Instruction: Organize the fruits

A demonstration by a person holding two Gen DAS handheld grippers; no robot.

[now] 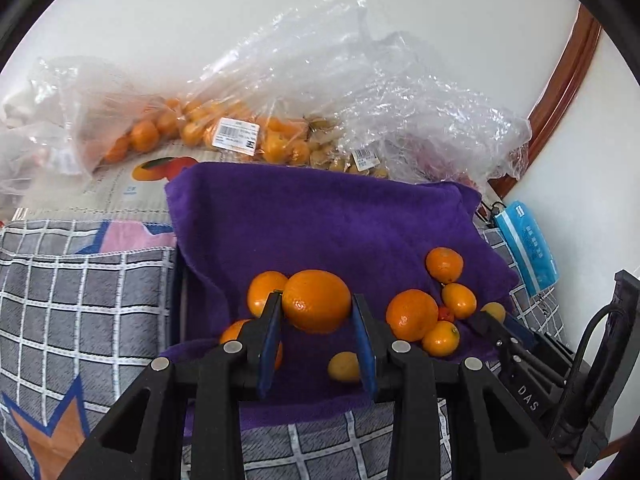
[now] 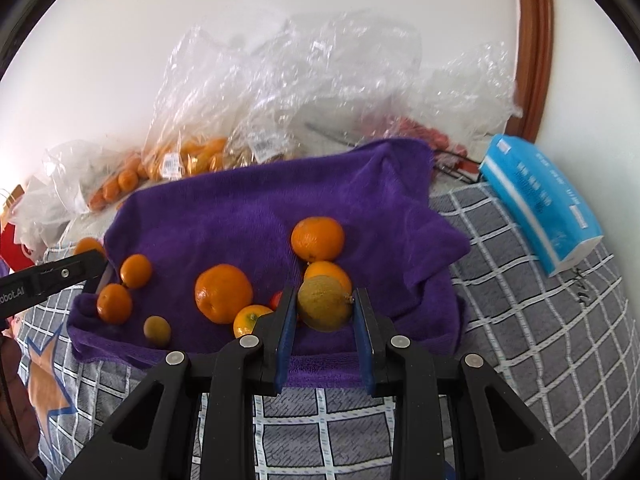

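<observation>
Purple towel (image 1: 320,220) spread over a grey checked cover (image 1: 80,300), far edge raised in folds against a heap of clear plastic bags (image 1: 320,80) along the white wall. Bare towel across the far half; fruit crowded along the near half. Right edge of the towel falling onto open checked cover, with a blue tissue pack (image 2: 540,204) lying well apart to the right.

Left hand-held gripper (image 1: 316,304) clamped on a large orange (image 1: 316,300), blue pads touching both its sides, low over the near part of the towel. Right hand-held gripper (image 2: 325,300) closed on a dull yellow-green fruit (image 2: 324,304) near the towel's right front edge.

From the right wrist view, about eight loose fruits on the towel besides the gripped ones: a large orange (image 2: 223,293), a mandarin (image 2: 317,239) farther back, smaller oranges and kumquats to the left, one small red fruit (image 2: 276,300) partly hidden behind a finger. Two barcode labels visible on bagged oranges (image 1: 192,128) behind.
</observation>
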